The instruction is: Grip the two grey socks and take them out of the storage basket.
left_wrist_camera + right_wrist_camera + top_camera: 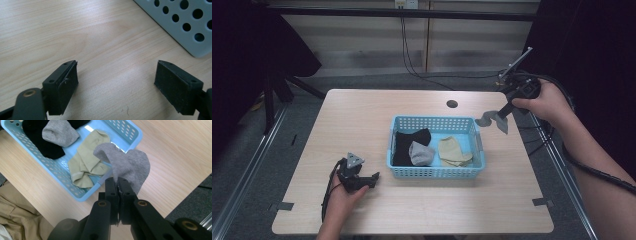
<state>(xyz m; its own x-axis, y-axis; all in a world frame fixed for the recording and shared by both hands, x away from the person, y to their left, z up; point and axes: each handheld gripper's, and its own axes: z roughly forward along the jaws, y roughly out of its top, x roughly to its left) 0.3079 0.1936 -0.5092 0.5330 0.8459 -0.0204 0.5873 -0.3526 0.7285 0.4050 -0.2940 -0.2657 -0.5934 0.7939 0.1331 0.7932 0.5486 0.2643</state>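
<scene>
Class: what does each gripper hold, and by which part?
Right gripper pinches a grey fabric sock by its edge, above the table; left gripper is open, empty.

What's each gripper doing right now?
Left gripper: open, empty, resting on the table.
Right gripper: shut on a grey sock, beside the basket.

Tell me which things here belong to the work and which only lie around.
In the work: grey sock in the shut right tongs; blue basket.
Lying around: black sock, second grey sock, beige socks, open left tongs.
</scene>
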